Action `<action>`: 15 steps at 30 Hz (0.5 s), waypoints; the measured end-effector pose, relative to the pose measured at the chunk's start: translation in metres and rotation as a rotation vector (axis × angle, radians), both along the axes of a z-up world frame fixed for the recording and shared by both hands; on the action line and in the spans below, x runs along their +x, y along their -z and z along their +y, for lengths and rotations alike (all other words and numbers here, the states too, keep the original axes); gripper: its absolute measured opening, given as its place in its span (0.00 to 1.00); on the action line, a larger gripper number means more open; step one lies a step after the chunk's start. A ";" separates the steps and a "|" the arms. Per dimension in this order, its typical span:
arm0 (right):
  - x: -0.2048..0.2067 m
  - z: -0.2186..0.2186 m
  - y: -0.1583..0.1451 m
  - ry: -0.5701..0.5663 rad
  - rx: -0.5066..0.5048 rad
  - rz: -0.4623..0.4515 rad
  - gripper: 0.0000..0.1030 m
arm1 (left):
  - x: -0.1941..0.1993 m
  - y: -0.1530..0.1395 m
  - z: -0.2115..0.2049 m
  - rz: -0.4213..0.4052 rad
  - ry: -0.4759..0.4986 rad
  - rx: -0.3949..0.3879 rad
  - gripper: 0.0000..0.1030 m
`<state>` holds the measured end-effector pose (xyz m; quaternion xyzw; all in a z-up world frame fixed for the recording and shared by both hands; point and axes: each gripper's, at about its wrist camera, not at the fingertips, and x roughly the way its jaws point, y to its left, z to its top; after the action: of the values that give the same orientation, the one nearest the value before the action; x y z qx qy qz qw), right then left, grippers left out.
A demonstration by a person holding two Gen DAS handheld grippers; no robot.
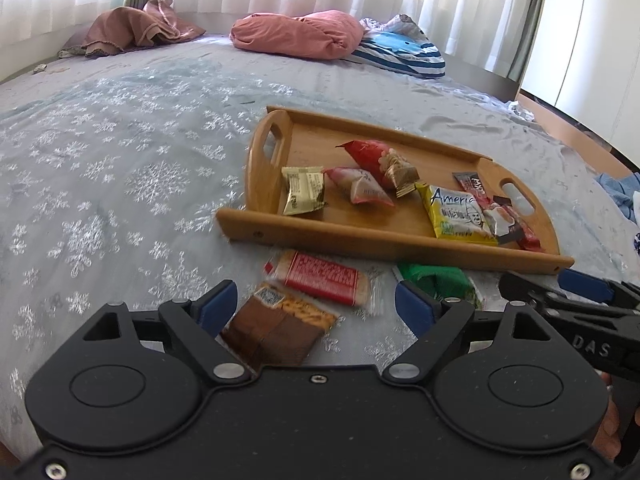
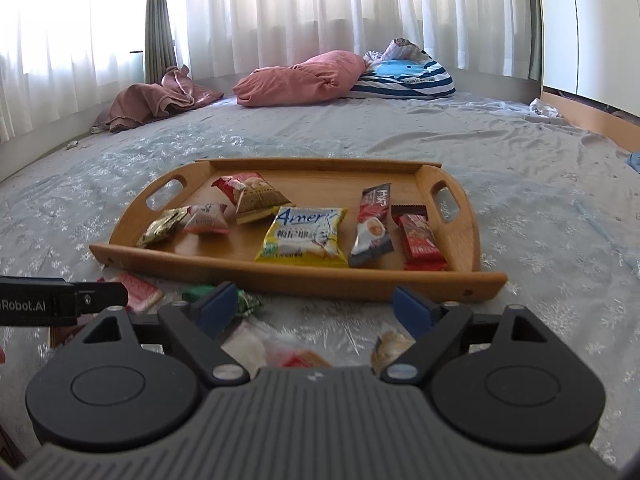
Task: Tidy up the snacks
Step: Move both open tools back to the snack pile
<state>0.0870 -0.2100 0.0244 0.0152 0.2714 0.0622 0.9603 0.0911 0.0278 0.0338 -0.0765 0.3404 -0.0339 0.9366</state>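
A wide bed (image 2: pixel 400 140) filled the room, spread with a pale grey-blue sheet printed with white snowflakes, and white curtains (image 2: pixel 300 20) glowed along the far wall. At the head lay a pink pillow (image 2: pixel 300 78), a blue striped cushion (image 2: pixel 404 76) and a crumpled dusty-pink cloth (image 2: pixel 156 100). In the middle of the sheet sat a wooden tray (image 2: pixel 280 280) with cut-out handles, holding seven snack packets, among them a yellow packet (image 2: pixel 304 236). More snacks lay on the sheet just in front of the tray: a red-and-white packet (image 1: pixel 324 278), a green packet (image 1: pixel 436 280) and a brown packet (image 1: pixel 276 326). The left gripper (image 1: pixel 316 306) stood wide open, holding nothing, with the brown packet between its fingers untouched. The right gripper (image 2: pixel 316 308) also stood wide open and empty above blurred wrappers.
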 end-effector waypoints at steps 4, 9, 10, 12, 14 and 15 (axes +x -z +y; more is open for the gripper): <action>-0.011 -0.002 0.005 -0.012 0.002 -0.002 0.95 | -0.004 0.005 0.001 0.000 -0.004 0.009 0.84; -0.022 -0.003 0.014 -0.040 0.027 -0.016 1.00 | -0.007 0.011 -0.004 -0.011 0.007 0.051 0.85; -0.023 -0.003 0.015 -0.045 0.029 -0.017 1.00 | -0.007 0.012 -0.004 -0.011 0.006 0.058 0.85; -0.026 -0.003 0.017 -0.054 0.032 -0.020 1.00 | -0.008 0.014 -0.005 -0.015 0.000 0.070 0.85; -0.028 -0.003 0.019 -0.062 0.032 -0.021 1.00 | -0.009 0.014 -0.005 -0.023 -0.008 0.081 0.85; -0.029 -0.003 0.020 -0.063 0.029 -0.022 1.00 | -0.010 0.014 -0.006 -0.030 -0.012 0.086 0.85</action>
<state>0.0583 -0.2127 0.0043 0.0199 0.2603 0.0965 0.9605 0.0813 0.0222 0.0194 -0.0377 0.3268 -0.0148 0.9442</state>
